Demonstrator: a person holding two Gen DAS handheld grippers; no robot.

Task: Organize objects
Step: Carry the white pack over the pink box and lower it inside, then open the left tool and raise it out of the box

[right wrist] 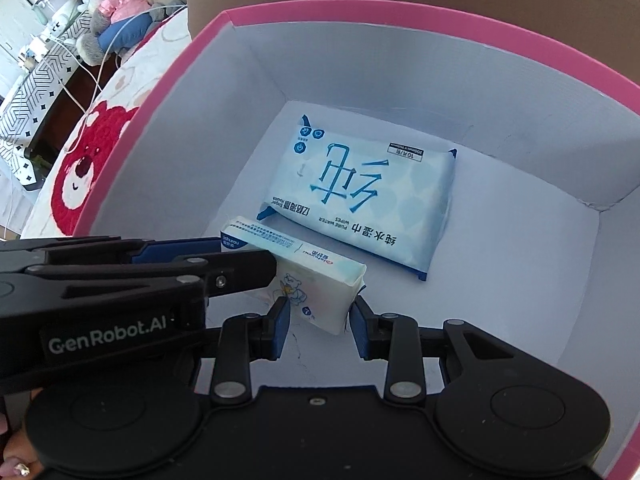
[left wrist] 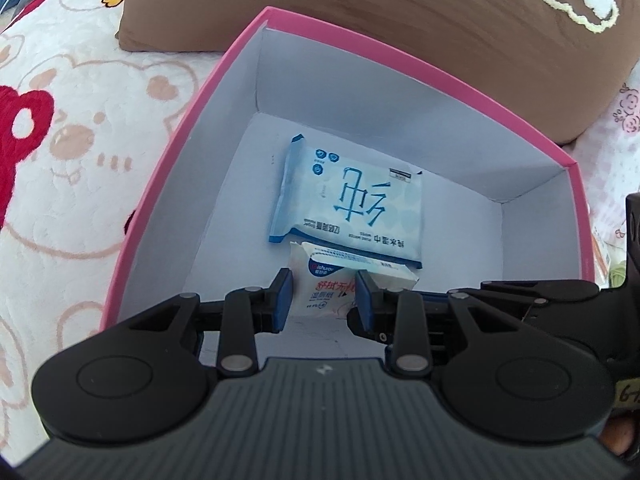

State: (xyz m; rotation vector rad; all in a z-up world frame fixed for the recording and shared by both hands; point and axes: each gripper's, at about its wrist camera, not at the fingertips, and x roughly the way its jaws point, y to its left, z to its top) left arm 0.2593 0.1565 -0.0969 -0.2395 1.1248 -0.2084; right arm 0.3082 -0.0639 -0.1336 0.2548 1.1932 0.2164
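- Grippers angle steeply down into a pink box (left wrist: 452, 92) with white walls, both closed on one small tissue pack (right wrist: 320, 292), pictured from each wrist.
- Nearest the right wrist camera, the right gripper (right wrist: 320, 320) pinches the tissue pack at its near end, one blue pad pressed to each side, the pack tilted with its far end higher.
- A fingertip with a decorated nail (right wrist: 20, 470) shows at the lower left edge of that view, below the black body.
- The left gripper (left wrist: 324, 300) reaches in from the left of the right wrist view, its black finger lying across the pack's upper end; in its own view the blue pads press the same pack from both sides.
- Just beyond the pinched pack, a larger blue-and-white wipes pack (left wrist: 352, 208) lies flat on the box floor, toward the far wall, its near edge touching or overlapping the smaller pack.
- The box sits on a cream blanket (left wrist: 80, 140) printed with cartoon bears, one red bear face beside the left wall.
- A brown cushion (left wrist: 400, 20) rests behind the box.
- Farthest off, plush toys (right wrist: 112, 12) sit beside a patterned cloth and white cables.
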